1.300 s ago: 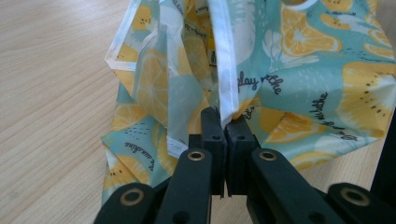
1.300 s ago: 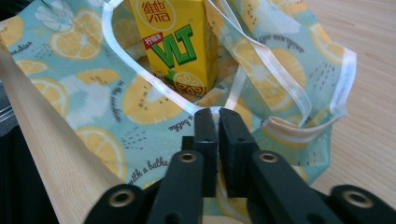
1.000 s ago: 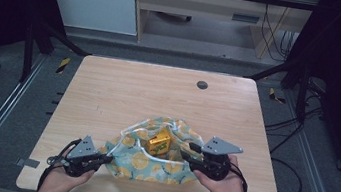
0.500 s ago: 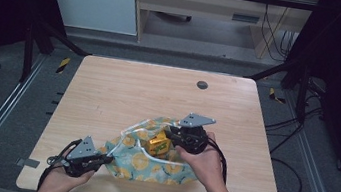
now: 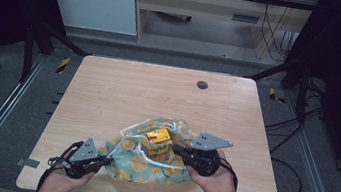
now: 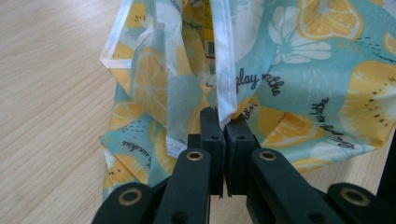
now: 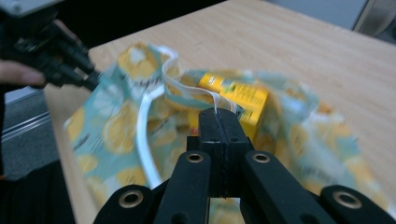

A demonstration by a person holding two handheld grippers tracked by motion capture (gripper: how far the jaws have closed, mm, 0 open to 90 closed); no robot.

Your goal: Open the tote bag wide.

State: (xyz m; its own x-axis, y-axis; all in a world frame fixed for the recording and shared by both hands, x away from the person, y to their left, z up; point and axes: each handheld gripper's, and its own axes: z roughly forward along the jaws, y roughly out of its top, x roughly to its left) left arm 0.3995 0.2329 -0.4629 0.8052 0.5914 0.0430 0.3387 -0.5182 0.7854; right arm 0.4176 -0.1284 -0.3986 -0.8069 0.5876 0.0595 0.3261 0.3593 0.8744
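Citrus-print bag (image 5: 149,161) lay crumpled on the tabletop (image 5: 148,93) near its 6 o'clock edge, a yellow carton (image 5: 158,137) showing in its open mouth. At the bag's 8 o'clock corner, the left hand-held gripper (image 5: 108,159) pinched the white-trimmed hem (image 6: 223,70). At 3 o'clock, the right hand-held gripper (image 5: 174,148) had just been closing and clamped a white handle strap (image 7: 212,100).

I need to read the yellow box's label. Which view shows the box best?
The right gripper view: the yellow box sits close ahead inside the bag, though blurred. The high view shows it small. The left gripper view catches a sliver between folds.
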